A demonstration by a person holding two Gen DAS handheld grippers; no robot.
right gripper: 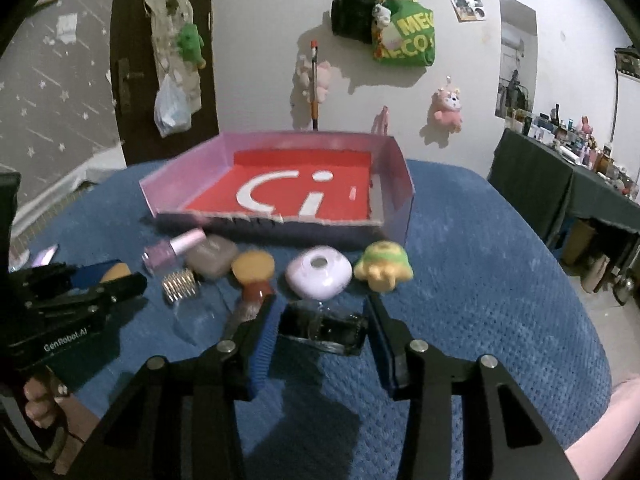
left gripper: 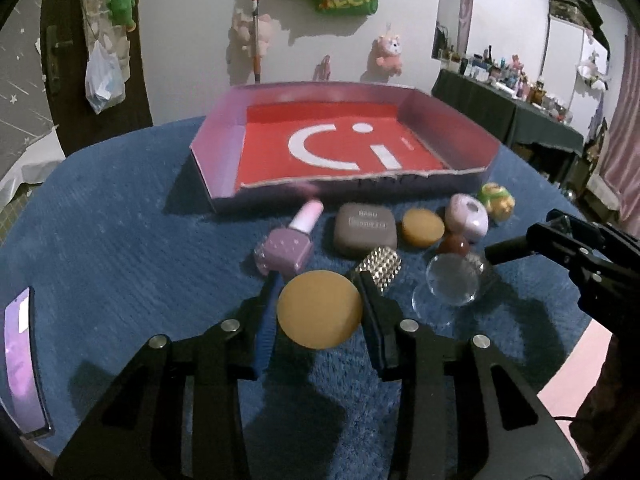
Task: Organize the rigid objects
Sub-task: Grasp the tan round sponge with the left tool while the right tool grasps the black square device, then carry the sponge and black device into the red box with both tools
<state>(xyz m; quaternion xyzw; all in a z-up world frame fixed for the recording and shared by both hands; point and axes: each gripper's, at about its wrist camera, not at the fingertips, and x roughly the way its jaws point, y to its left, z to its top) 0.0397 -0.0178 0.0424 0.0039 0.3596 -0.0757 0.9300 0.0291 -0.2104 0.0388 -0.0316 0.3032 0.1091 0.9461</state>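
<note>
Two tan discs (left gripper: 320,314) (left gripper: 423,227), one nail-polish bottle (left gripper: 286,246), one tray (left gripper: 218,136), two grippers (left gripper: 318,300) (right gripper: 320,320).

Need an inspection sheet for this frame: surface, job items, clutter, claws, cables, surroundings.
Surface: blue textured cloth over the table.
Job's things: open red-floored box, nothing inside it. In front of it lie a nail polish bottle, brown case, small tan disc, lilac round case, green-yellow toy, studded piece, clear glass piece.
Clutter: phone at the left edge.
Claws: left claw shut on a large tan disc; right claw around a dark rectangular object, contact unclear.
Cables: nothing seen.
Surroundings: plush toys and a green bag on the wall; crowded side table.
</note>
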